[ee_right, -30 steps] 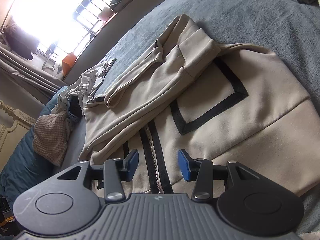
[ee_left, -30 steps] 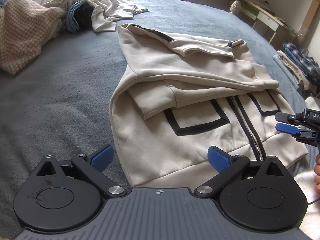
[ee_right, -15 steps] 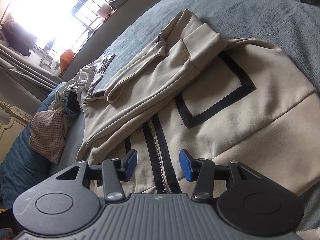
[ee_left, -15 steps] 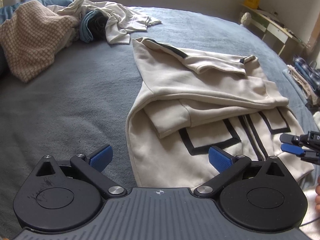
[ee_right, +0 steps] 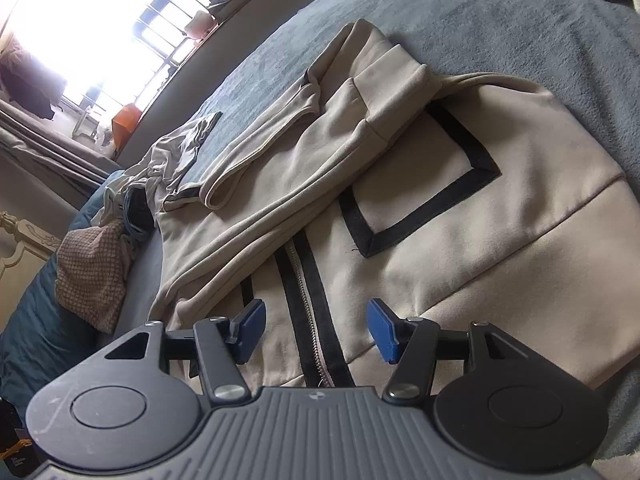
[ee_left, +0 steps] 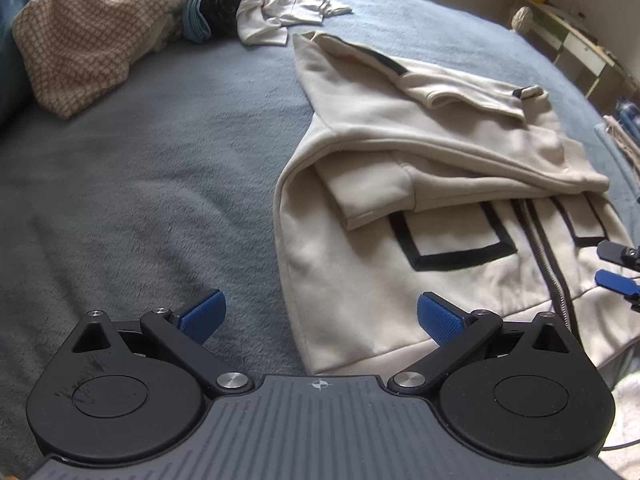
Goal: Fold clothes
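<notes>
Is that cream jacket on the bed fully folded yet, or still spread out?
Partly folded: the jacket's sleeves lie across its chest, but the zipped lower half remains flat on the bed.

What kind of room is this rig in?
Most likely a bedroom: the cream zip jacket with black trim lies on a grey-blue fleece blanket spread like a bed cover, a pile of unfolded clothes sits beyond it, and a barred window lights the room.

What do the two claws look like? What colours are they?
Both look alike. The left claw has black arms, two round black discs, a grey ribbed body and blue bumpy pads. The right claw matches, with blue pads.
</notes>
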Tool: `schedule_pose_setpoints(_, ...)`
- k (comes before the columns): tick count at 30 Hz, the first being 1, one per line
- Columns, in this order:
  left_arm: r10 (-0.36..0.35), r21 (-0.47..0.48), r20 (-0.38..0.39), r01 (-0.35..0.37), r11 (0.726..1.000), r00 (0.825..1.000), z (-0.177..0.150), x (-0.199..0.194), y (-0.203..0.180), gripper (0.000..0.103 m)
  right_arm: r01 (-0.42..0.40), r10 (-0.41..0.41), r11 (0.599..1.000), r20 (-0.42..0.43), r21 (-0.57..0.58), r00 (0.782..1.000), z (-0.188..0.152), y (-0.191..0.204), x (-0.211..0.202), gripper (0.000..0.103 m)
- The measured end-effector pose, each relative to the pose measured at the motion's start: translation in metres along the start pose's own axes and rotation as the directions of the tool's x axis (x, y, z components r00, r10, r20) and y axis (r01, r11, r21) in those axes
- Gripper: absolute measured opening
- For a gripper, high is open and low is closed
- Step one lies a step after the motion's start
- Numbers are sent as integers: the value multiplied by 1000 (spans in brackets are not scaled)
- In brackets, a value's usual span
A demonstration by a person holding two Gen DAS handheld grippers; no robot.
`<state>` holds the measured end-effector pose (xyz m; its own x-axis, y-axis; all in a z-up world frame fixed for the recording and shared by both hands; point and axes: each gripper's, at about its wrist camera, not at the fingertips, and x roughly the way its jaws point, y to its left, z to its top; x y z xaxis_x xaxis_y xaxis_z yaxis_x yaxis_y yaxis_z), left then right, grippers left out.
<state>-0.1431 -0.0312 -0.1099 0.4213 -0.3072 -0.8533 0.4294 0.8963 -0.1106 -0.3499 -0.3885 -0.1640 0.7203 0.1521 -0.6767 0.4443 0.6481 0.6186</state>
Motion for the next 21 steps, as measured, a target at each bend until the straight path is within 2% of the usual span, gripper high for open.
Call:
schedule_pose_setpoints(4, 5, -14, -8, -5, 1000, 1000, 0, 1, 5, 103, -3, 3, 1000, -2, -1, 1000, 0, 1, 0, 60)
schedule_pose_setpoints(8, -23, -36, -11, 23, 999, 1000, -2, 0, 13, 103, -5, 5, 1000, -9, 0, 1000, -1, 5, -3, 60)
schedule_pose_setpoints(13, -56, -14, -34, 56, 998, 998, -4, 5, 17, 103, -75, 76, 997, -66, 18, 995, -6, 17, -10, 64)
schedule_pose_setpoints(17, -86, -19, -69, 85, 996, 994, -6, 11, 18, 103, -141, 154, 986, -162, 88, 975, -18, 26, -10, 67)
schedule_pose_setpoints(21, -105, -30, -91, 103, 994, 990, -9, 15, 20, 103, -165, 217, 966, -279, 198, 935, -39, 27, 0, 69)
